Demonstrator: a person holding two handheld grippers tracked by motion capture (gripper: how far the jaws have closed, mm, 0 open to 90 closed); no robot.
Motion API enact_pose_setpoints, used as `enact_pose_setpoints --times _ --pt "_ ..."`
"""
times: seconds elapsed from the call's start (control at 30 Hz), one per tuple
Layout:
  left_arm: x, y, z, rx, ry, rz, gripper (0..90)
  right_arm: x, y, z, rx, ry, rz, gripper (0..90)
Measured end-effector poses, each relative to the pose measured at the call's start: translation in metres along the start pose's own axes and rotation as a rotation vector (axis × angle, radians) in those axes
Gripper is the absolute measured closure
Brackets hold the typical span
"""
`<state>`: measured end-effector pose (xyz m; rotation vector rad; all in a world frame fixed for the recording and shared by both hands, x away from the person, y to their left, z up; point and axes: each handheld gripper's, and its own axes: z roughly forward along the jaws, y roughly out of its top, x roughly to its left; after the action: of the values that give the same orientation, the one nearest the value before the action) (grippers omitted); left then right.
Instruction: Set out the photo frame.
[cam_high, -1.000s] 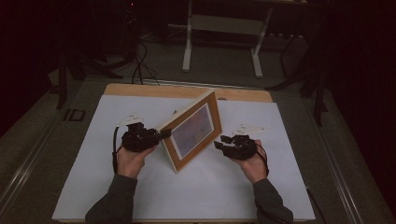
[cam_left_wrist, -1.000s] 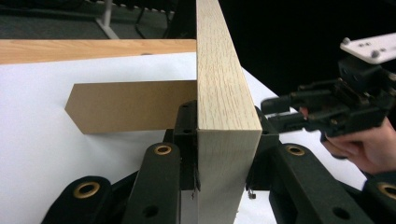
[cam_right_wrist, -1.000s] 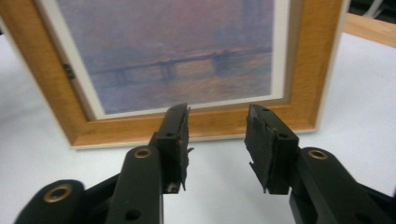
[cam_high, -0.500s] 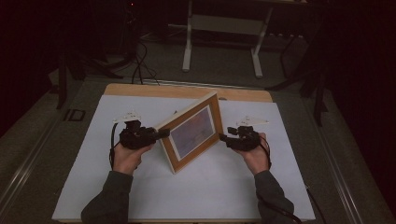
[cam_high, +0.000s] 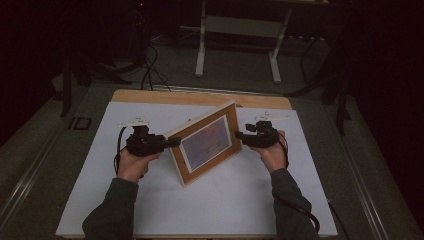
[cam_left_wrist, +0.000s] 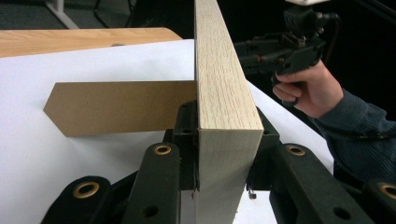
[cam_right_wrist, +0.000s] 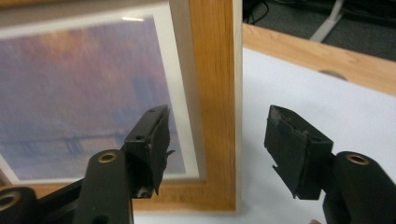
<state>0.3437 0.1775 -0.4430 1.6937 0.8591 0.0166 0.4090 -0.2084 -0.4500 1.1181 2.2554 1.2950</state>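
- High view: picture frame upright on white sheet, between the two claws, print facing the near side. Left gripper clamped on frame's left edge; left hand behind it. Right gripper at frame's right edge; jaw state there too small to tell. Right hand just behind that claw. Wooden table edge beyond the sheet, past both claws.
- Left gripper view: jaws pinching the pale wood frame edge, one pad on each face, frame rising straight ahead from between the jaws. Brown stand flap projecting from frame's back, left of the claw, lying over the white sheet. Other claw farther off beyond the frame, held in a hand.
- Right gripper view: jaws spread wide, not touching anything. Frame's wooden border directly ahead in the gap, nearer the left jaw. Print ahead-left of the claw; white sheet ahead-right.
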Motion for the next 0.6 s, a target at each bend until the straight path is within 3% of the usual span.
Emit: enact_pose_setpoints --times 0.07,0.23,0.37,0.5,0.6 --pt "0.002 0.001 0.001 0.005 -0.011 0.004 71.6 -0.002 0.005 0.0 -0.002 0.015 -0.007 39.1" --pt "0.006 0.004 0.002 0.015 -0.033 0.015 71.6 -0.007 0.012 0.002 0.01 0.002 -0.013 37.1" --pt "0.009 0.007 0.004 0.026 -0.047 0.029 71.6 -0.012 0.016 0.008 0.021 0.003 0.013 31.1" --pt "0.012 0.009 0.005 0.033 -0.059 0.035 71.6 -0.013 0.015 0.016 0.028 0.03 0.017 28.6" --pt "0.013 0.01 0.007 0.035 -0.07 0.037 71.6 -0.014 0.015 0.024 0.039 0.08 0.039 28.0"
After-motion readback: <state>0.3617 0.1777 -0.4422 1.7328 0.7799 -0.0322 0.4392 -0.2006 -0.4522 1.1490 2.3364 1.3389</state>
